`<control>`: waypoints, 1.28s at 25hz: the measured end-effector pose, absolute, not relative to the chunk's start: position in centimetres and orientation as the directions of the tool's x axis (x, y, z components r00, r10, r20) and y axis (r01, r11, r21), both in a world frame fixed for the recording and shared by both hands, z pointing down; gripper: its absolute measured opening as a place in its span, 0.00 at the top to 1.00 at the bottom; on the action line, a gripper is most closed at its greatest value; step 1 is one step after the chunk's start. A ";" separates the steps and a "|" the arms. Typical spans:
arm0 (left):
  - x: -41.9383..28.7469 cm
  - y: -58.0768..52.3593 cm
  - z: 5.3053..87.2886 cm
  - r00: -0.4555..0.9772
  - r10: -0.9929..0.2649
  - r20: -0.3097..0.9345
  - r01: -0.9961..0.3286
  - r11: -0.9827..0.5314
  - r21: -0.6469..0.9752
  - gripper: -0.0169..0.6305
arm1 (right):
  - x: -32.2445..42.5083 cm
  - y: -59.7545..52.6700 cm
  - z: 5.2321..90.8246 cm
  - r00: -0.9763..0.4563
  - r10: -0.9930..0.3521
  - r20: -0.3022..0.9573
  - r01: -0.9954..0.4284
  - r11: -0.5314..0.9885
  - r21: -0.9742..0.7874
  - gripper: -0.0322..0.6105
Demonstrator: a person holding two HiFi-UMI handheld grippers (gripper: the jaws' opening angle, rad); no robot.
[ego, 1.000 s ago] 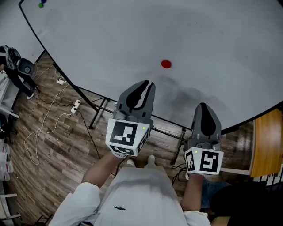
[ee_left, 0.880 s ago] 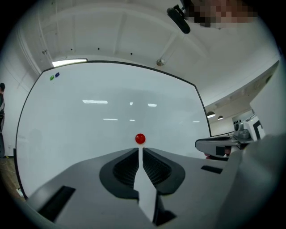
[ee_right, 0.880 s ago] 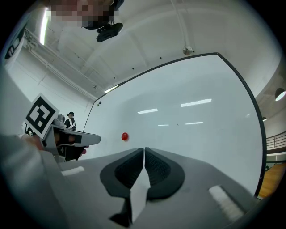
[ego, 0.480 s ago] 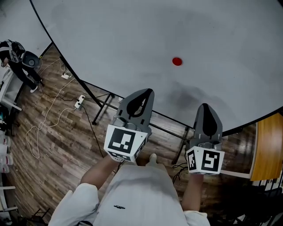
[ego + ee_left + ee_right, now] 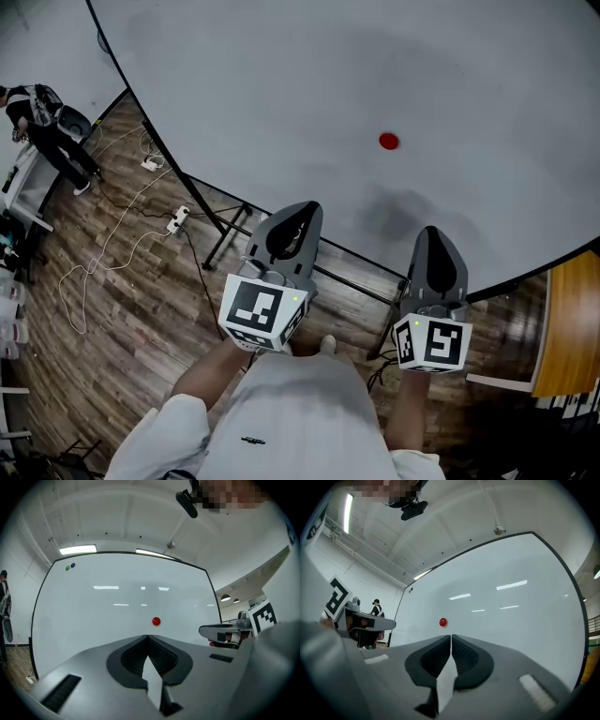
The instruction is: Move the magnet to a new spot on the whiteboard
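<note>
Head view: small round red magnet (image 5: 389, 141) stuck on whiteboard (image 5: 281, 84).

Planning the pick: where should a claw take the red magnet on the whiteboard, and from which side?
Probably by its round rim, jaws on opposite edges, coming straight at the whiteboard face. The magnet is a small button flat on the board, so only the rim stands proud. The left claw and right claw are shut; open one first.

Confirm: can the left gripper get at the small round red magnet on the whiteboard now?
Probably yes: only bare whiteboard lies between the left gripper and the round red magnet, nothing blocking. Its jaws are shut, so they must open first.
</note>
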State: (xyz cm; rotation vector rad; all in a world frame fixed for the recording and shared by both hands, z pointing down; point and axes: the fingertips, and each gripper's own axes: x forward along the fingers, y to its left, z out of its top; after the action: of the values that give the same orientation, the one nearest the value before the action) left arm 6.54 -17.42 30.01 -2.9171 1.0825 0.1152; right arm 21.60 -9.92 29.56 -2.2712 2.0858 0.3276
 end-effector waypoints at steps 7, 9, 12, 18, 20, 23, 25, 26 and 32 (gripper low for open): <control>6.2 -17.6 30.1 0.748 -0.658 -0.079 -0.660 -0.751 0.010 0.96 | 21.3 -10.4 29.6 0.060 -0.982 -0.181 -0.990 -0.082 0.115 0.94; 6.1 -17.6 30.2 0.747 -0.660 -0.076 -0.661 -0.750 0.013 0.96 | 21.3 -10.4 29.6 0.057 -0.983 -0.177 -0.990 -0.079 0.117 0.94; 6.0 -17.7 30.3 0.742 -0.666 -0.078 -0.667 -0.745 0.016 0.96 | 21.3 -10.5 29.6 0.053 -0.983 -0.175 -0.990 -0.074 0.116 0.94; 5.9 -18.0 30.6 0.741 -0.667 -0.075 -0.668 -0.744 0.020 0.96 | 21.0 -10.8 30.1 0.036 -0.987 -0.158 -0.989 -0.058 0.135 0.94; 5.8 -18.3 30.6 0.741 -0.668 -0.072 -0.668 -0.744 0.023 0.96 | 20.9 -11.2 30.0 0.033 -0.987 -0.156 -0.990 -0.054 0.133 0.94; 5.8 -18.7 30.3 0.741 -0.667 -0.075 -0.667 -0.745 0.024 0.96 | 20.8 -11.7 29.8 0.029 -0.988 -0.155 -0.989 -0.051 0.136 0.94; 6.0 -18.7 30.4 0.739 -0.669 -0.076 -0.669 -0.743 0.028 0.96 | 21.0 -11.6 29.8 0.030 -0.987 -0.155 -0.989 -0.051 0.136 0.94; 6.1 -18.7 30.5 0.739 -0.670 -0.076 -0.670 -0.742 0.030 0.96 | 21.1 -11.6 29.8 0.031 -0.987 -0.156 -0.990 -0.053 0.134 0.94; 6.7 -18.9 30.5 0.744 -0.664 -0.077 -0.664 -0.747 0.027 0.96 | 21.6 -11.8 29.9 0.033 -0.987 -0.154 -0.989 -0.055 0.139 0.94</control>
State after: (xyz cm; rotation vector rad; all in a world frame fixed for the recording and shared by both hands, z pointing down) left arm 6.67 -18.89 30.53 -2.9310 1.1163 0.1278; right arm 21.58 -11.83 29.88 -2.2542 2.1552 0.3277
